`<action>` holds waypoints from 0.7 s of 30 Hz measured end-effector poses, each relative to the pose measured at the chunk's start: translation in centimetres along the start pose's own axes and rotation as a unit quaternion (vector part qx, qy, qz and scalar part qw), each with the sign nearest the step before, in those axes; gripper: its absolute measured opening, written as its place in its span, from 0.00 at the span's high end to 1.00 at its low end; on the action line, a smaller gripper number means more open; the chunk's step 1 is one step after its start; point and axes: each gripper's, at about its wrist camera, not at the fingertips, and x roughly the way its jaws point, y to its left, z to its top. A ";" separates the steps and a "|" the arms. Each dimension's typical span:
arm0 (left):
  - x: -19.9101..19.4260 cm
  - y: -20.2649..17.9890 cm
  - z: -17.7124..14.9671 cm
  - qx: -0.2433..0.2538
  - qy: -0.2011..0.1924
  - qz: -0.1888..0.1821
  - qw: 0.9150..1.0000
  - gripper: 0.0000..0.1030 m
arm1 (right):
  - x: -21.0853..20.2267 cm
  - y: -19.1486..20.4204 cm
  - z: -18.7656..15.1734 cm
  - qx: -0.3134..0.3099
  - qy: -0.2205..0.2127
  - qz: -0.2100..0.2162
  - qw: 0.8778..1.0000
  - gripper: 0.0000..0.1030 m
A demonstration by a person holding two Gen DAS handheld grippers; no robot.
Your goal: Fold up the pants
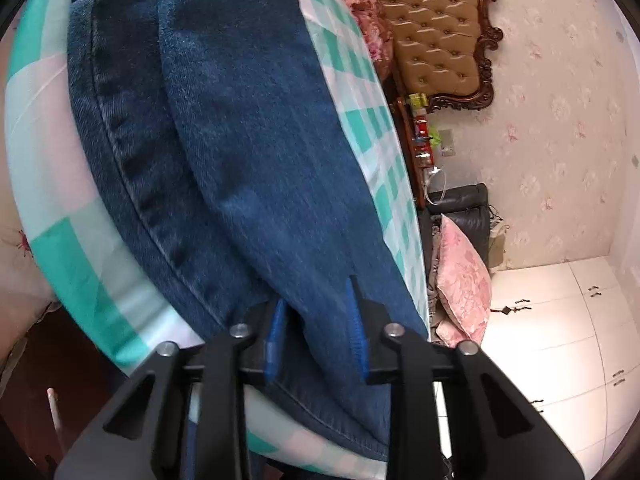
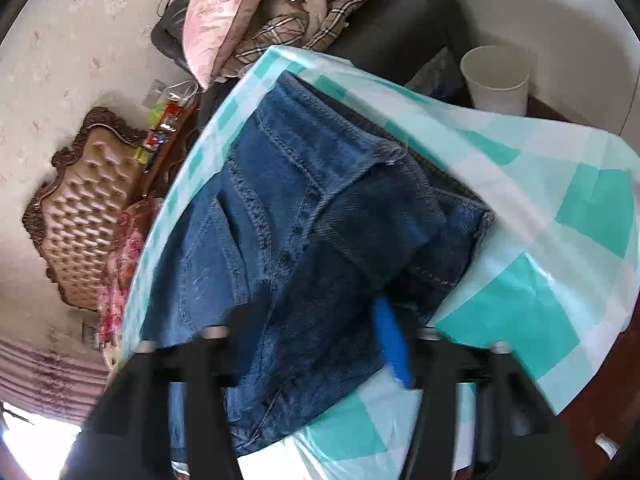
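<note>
Dark blue denim pants point(image 1: 240, 152) lie on a bed with a teal and white checked sheet point(image 1: 60, 248). In the left wrist view my left gripper point(image 1: 316, 300) has its blue-padded jaws around the hem end of a pant leg, with denim between them. In the right wrist view the waist end of the pants point(image 2: 312, 220) is bunched, and my right gripper point(image 2: 316, 320) has denim between its jaws. The right blue pad point(image 2: 394, 344) shows; the left finger is hidden by cloth.
A tufted tan headboard point(image 1: 436, 28) and floral pillows stand at the bed's end. A pink cushion point(image 1: 464, 280) leans on a dark chair. White cabinets point(image 1: 560, 340) are at the right. A white bin point(image 2: 496, 76) stands beyond the bed.
</note>
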 end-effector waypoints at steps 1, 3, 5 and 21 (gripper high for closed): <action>-0.4 -0.5 0.1 0.005 -0.005 0.005 1.000 0.98 | -0.7 0.3 0.3 0.002 -0.001 0.011 1.000 0.95; -1.4 -2.0 -0.2 0.022 -0.016 0.014 1.000 0.98 | -3.2 1.6 0.9 -0.014 -0.017 0.025 0.999 0.97; -2.4 -3.1 -0.7 0.028 -0.017 0.027 0.999 0.98 | -5.4 3.1 1.1 -0.042 -0.032 0.022 0.998 0.98; -3.1 0.9 -2.0 -0.016 -0.009 0.072 0.997 0.99 | -1.6 -0.1 0.0 -0.065 0.018 -0.081 0.994 0.98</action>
